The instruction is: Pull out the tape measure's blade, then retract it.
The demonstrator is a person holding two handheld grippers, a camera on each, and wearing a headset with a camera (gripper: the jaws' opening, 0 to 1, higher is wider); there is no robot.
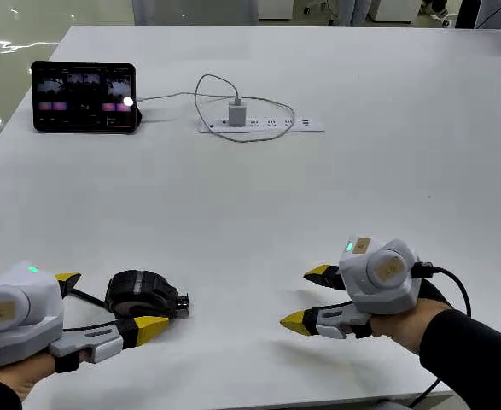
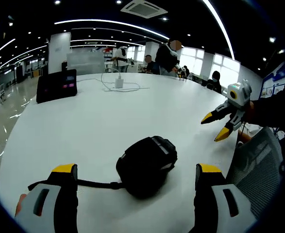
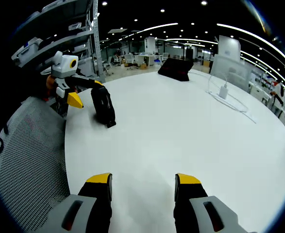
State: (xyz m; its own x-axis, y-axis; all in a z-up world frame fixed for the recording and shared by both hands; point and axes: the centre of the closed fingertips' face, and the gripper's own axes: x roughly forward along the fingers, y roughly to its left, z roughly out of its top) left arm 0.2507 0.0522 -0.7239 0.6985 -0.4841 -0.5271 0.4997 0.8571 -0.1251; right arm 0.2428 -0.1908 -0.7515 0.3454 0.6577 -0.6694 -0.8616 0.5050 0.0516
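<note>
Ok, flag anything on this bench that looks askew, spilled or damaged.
Nothing stands out. The tape measure sits intact between the open jaws of the left gripper, blade not drawn out; the tablet stands propped, and the charger cable loops loosely by the power strip.

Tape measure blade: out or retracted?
Retracted: the black round tape measure shows just its end hook; no blade lies on the white table.

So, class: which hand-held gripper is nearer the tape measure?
Left. The left hand-held gripper straddles the tape measure with open jaws; the right hand-held gripper sits well apart to its right.
</note>
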